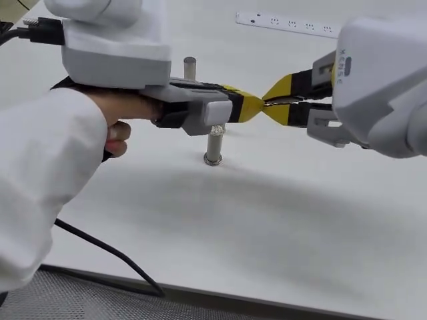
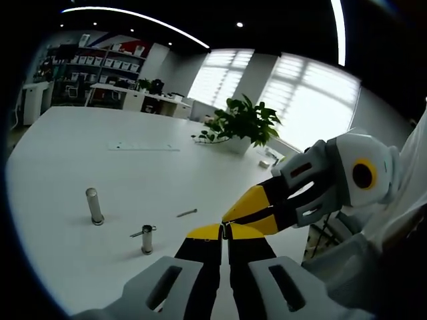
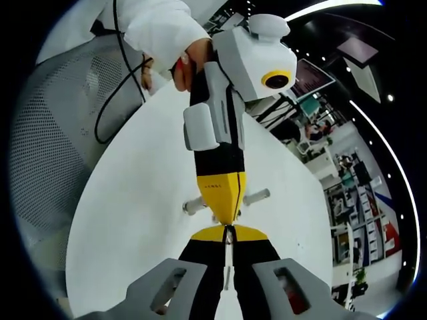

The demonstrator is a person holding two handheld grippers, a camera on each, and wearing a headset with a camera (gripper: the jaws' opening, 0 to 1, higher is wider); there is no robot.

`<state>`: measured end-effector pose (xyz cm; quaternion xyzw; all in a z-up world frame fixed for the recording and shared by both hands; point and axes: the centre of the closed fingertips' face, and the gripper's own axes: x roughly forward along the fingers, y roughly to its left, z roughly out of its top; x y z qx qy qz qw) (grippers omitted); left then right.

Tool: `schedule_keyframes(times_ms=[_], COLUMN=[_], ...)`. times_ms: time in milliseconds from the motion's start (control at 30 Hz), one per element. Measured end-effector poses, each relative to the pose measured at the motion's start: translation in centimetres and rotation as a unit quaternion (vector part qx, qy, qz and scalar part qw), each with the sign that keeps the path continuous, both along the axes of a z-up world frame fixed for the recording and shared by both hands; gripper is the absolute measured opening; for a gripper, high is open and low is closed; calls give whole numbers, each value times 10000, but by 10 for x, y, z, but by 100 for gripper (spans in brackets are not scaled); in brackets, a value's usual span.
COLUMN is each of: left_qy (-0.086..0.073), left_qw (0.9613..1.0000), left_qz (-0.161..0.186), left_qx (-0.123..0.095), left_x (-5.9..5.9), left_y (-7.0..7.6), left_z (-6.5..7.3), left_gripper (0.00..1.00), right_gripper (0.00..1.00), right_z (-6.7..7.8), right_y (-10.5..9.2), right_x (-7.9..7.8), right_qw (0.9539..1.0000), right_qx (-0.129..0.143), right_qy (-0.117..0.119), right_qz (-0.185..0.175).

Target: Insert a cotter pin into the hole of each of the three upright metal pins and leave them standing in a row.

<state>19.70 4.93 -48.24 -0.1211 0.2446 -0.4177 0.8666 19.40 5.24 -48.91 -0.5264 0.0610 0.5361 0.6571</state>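
Head view, left gripper, jaws clenched, tip to tip with right gripper marked XENSE, jaws grasping a cotter pin

A long white power strip lies well beyond the left tongs on the white table. A thin black cable trails on their near side, and a leafy green potted plant stands far ahead of them.

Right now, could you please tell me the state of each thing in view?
Right gripper: shut on held cotter pin.
Left gripper: shut, tip touching right gripper's.
Near metal pin: upright, fitted cotter pin through it.
Far metal pin: upright, unpinned.
Loose cotter pin: lying on table.
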Motion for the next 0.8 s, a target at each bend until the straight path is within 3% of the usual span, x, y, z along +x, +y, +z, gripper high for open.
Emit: schedule_keyframes(times_ms=[200,267,433,500,633,700,800], left_qy=[25,32,56,6,-2,-13,-177], left_qw=[10000,10000,9999,9998,9996,9995,9991], left_qz=[12,-6,-15,-33,-64,-90,-184], left_qx=[23,56,89,219,287,295,340], left_x=[0,1,1,1,-2,-3,-4], left_y=[2,3,7,10,13,13,14], left_z=[-1,-3,-6,-8,-11,-13,-12], left_gripper=[0,0,0,0,0,0,0], right_gripper=[0,0,2,4,12,13,15], right_z=[-5,-10,-15,-17,-23,-25,-26], right_y=[-2,-6,-11,-14,-15,-15,-15], right_x=[1,3,6,6,1,1,-2], right_qw=[10000,9996,9992,9986,9910,9837,9720], right_qx=[-81,-129,-150,-140,211,440,685], right_qy=[29,229,316,429,1196,1578,2067], right_qz=[-20,-138,-214,-278,-556,-738,-888])
